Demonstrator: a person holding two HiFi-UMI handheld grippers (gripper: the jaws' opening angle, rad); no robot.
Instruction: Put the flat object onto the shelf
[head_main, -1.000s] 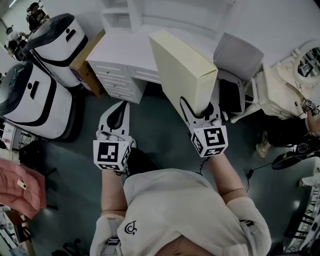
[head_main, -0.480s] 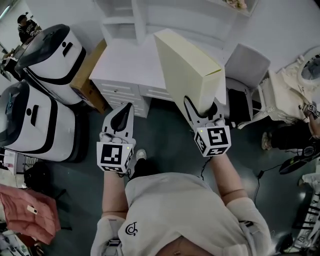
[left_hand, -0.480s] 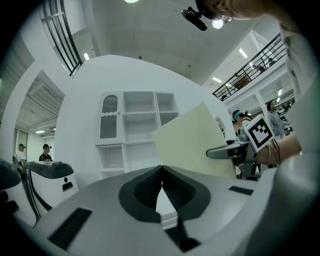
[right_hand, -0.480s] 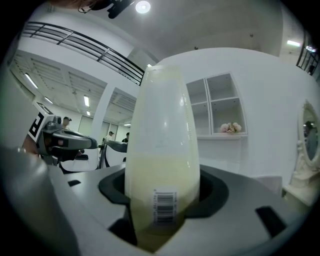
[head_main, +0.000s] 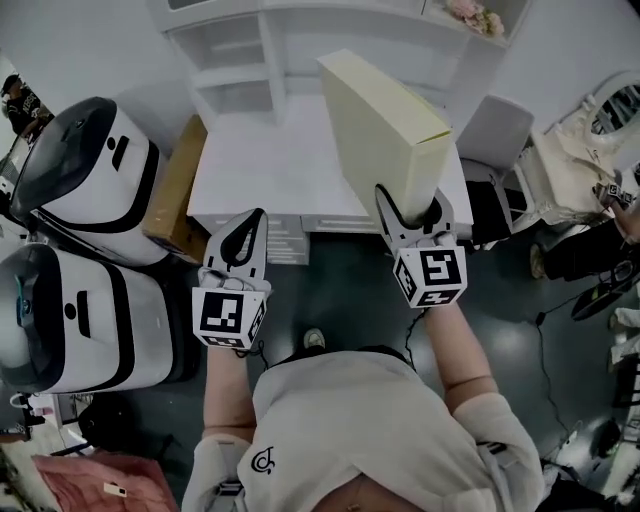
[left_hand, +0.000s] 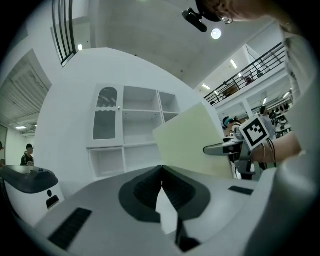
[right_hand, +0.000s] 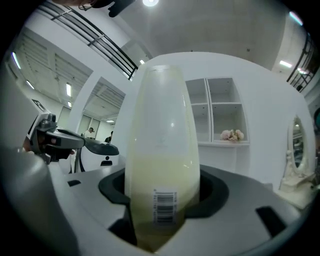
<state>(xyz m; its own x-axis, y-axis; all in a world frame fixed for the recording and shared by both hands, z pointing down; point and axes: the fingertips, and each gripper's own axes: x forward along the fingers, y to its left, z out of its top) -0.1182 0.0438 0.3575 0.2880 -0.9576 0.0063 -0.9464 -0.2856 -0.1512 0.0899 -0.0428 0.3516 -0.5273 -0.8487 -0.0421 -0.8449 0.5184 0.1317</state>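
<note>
While the right gripper (head_main: 408, 212) is clamping the near end of the flat object (head_main: 385, 125), a pale yellow box standing on its narrow edge, this box is reaching out above the white desk (head_main: 262, 165) and is pointing toward the shelf unit (head_main: 235, 60) behind it. It is not resting on any shelf yet; it is hanging in the air over the desk top. The left gripper (head_main: 243, 232) is hovering level near the front edge of the desk, and its jaws are lying together with nothing between them.

The desk is standing between the person and the shelf unit. Two white-and-black machines (head_main: 85, 165) are standing at the left, a brown cardboard box (head_main: 178, 185) is leaning between them and the desk, and a grey chair (head_main: 497, 125) is standing at the right of the desk.

The right gripper view is showing the box end-on, filling the gap between the pads, with a barcode label (right_hand: 165, 206) whose digits are too small to read. It is also showing pink flowers (right_hand: 231, 135) on a shelf board and an oval mirror (right_hand: 295, 145) at the far right. The left gripper view is showing the broad face of the box from the side, and an arched door (left_hand: 106, 114) in the left part of the shelf unit. Only the head view is showing the square black-and-white markers on both gripper cubes and a small logo (head_main: 262, 458) on the person's shirt.
</note>
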